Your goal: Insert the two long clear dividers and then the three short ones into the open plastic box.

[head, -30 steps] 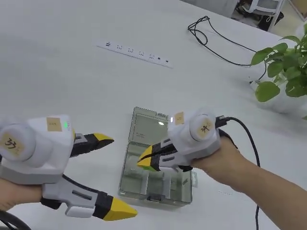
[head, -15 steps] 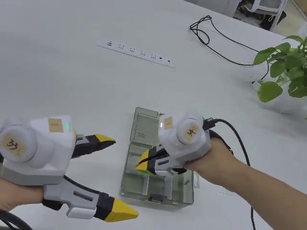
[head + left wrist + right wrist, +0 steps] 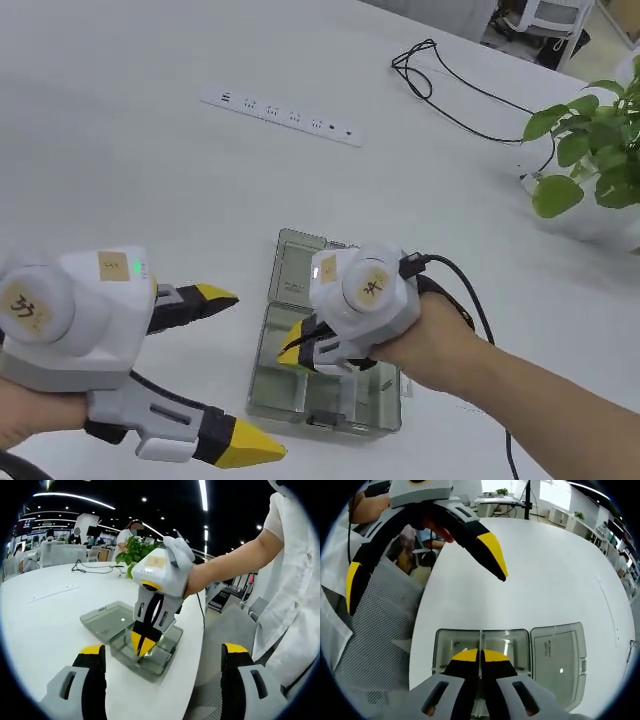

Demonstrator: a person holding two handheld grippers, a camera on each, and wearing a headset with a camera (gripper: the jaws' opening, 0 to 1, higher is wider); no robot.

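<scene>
Currently, item by item.

Right gripper [image 3: 292,352]: jaws pressed together, seemingly on a thin clear divider [image 3: 481,639] seen edge-on between the tips. The hold is judged firm so that the sheet stands upright for its slot. Pose: tips angled down and toward the person's left, over the middle of the box. The hand wraps the body from the right, with the forearm reaching in from the lower right.

Box [image 3: 262,368]: on the table [image 3: 150,180], base nearer the person. The lid [image 3: 300,262] lies flat open on the far side, which leaves the base free from above. Some dividers appear to stand in the base; how many cannot be told.

Divider: along the base's centre line, in or just over the base. Whether it is seated cannot be told.

Left gripper [image 3: 250,374]: jaws spread wide, holding nothing. Pose: just left of the box, tips pointing toward it, one jaw above the other. It is likely parked close to steady the box or take the next piece.
</scene>
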